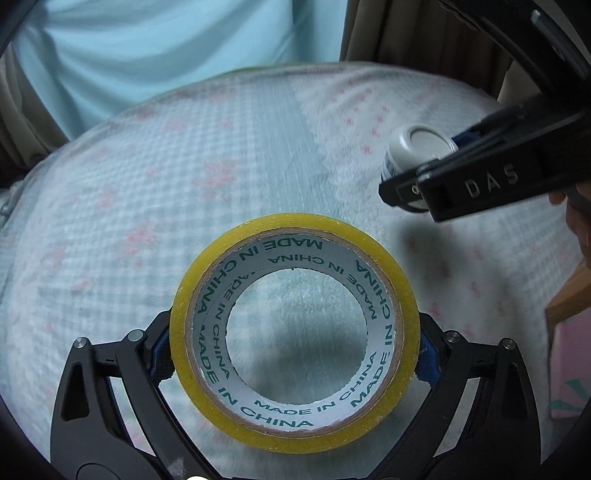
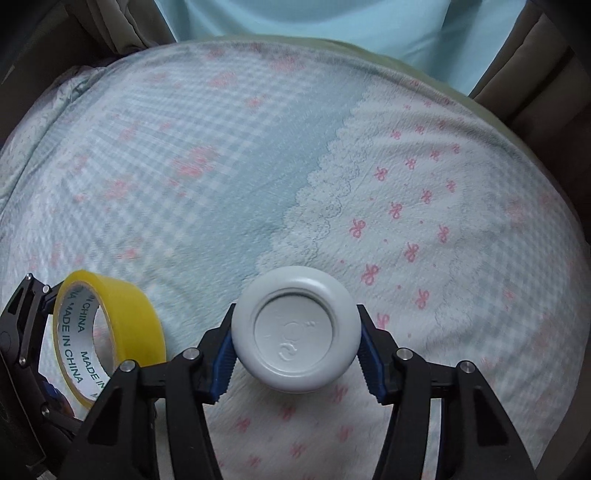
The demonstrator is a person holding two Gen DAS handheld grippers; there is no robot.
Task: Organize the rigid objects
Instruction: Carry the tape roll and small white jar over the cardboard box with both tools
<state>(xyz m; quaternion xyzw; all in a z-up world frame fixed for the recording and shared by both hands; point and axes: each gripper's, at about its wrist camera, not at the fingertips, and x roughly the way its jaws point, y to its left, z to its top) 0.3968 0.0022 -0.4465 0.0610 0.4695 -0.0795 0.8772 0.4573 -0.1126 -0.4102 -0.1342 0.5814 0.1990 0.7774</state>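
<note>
Left wrist view: the left gripper (image 1: 295, 350) is clenched on the tape roll (image 1: 294, 332), one blue pad at 9 o'clock and one at 3 o'clock of its yellow rim, jaws spread wide because the roll is wide.
Tape roll, place: low centre of this view, held above the bedspread (image 1: 184, 166), hole facing the camera and cloth showing through it.
Tape roll, handling: judged light and stiff; the card core should keep it from squashing. The wound outer face looks smooth, so it could slip or swing between two small pads. The present hold across the full width seems soundest.
Right wrist view: the right gripper (image 2: 297, 345) is clenched on the white bottle (image 2: 297, 332), pads (image 2: 225, 365) touching the rounded base at 9 and 3 o'clock.
White bottle, place: seen end-on at centre, off the bedspread; in the left wrist view it sits at 2 o'clock (image 1: 413, 151), well apart from the roll.
White bottle, handling: probably hard plastic, rigid, light unless full; contents cannot be told. The curved, glossy shoulder gives little flat area, so it may rotate or slide out. A hold further along the straight wall would likely be surer.
Surface: soft, quilted cloth; either thing may tip or roll when set down.
Person: a pale blue garment (image 2: 332, 29) at 12 o'clock.
</note>
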